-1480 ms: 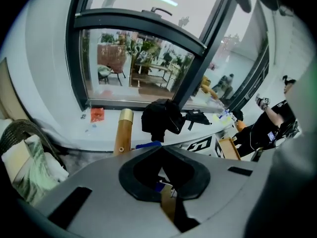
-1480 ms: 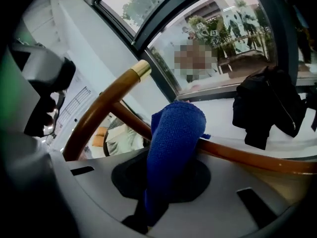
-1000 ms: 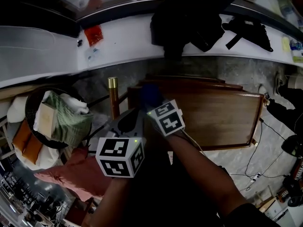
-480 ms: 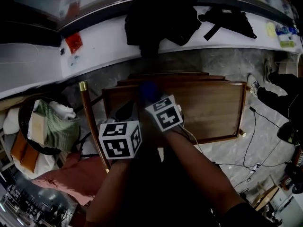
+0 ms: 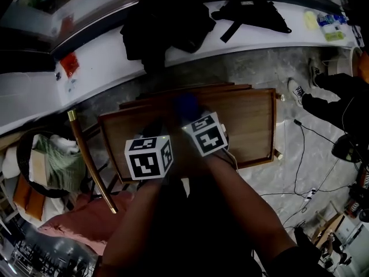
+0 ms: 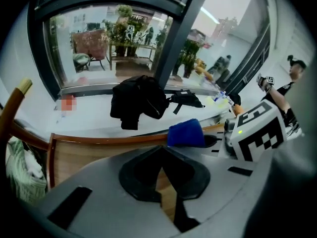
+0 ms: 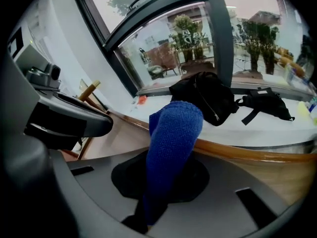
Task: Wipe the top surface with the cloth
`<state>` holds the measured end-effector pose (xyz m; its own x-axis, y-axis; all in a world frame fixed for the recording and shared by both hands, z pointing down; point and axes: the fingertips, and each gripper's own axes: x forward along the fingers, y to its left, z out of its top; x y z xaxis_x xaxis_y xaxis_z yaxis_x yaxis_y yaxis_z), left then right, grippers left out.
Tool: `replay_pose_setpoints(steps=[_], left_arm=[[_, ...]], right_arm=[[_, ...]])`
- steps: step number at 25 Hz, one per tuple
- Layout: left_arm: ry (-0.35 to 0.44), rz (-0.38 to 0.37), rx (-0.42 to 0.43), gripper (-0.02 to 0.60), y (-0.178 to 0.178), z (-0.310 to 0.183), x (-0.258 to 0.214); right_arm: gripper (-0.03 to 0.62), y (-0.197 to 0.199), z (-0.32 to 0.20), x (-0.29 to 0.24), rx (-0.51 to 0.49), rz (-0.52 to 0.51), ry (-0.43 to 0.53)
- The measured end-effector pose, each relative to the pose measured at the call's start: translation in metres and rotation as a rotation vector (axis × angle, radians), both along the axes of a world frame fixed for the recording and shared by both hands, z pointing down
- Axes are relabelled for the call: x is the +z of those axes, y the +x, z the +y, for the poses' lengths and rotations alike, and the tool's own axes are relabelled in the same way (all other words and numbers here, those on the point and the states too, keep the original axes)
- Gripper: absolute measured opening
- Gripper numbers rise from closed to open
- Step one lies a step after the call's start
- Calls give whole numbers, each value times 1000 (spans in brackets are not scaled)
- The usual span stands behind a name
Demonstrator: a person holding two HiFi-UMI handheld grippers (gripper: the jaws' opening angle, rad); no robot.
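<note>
Right gripper [image 7: 166, 182] pinches a blue cloth [image 7: 171, 143], which stands up from the jaws over the middle of the wooden table [image 5: 248, 126]. Contact with the top cannot be told. Left gripper [image 6: 162, 175] is just left of it, jaws pressed together, nothing between them. A black jacket [image 5: 164, 22] and a black bag [image 5: 251, 13] lie on the white ledge [image 5: 115, 56] beyond the table.

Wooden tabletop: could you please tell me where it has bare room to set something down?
The tabletop is bare on its right, between the right gripper and the right rim. A narrower strip lies between the left gripper and the left rim. The middle is crowded: both grippers and the blue cloth.
</note>
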<state>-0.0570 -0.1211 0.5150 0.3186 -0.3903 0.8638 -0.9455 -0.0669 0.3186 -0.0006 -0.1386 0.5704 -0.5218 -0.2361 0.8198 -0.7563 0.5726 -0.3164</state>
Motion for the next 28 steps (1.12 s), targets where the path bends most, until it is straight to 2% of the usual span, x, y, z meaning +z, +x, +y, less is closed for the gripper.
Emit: replay_pose_setpoints(steps=[13, 16, 24, 28], left_arm=[[-18, 41, 104, 9, 121, -16, 18], [-17, 49, 139, 9, 145, -20, 19], [-9, 74, 213, 9, 201, -28, 17], [-2, 81, 244, 9, 218, -33, 13]], right_arm=[[48, 127, -14, -1, 120, 53, 8], [48, 160, -20, 0, 150, 92, 13], [48, 238, -35, 3, 219, 183, 16], [48, 256, -41, 1, 230, 195, 14]])
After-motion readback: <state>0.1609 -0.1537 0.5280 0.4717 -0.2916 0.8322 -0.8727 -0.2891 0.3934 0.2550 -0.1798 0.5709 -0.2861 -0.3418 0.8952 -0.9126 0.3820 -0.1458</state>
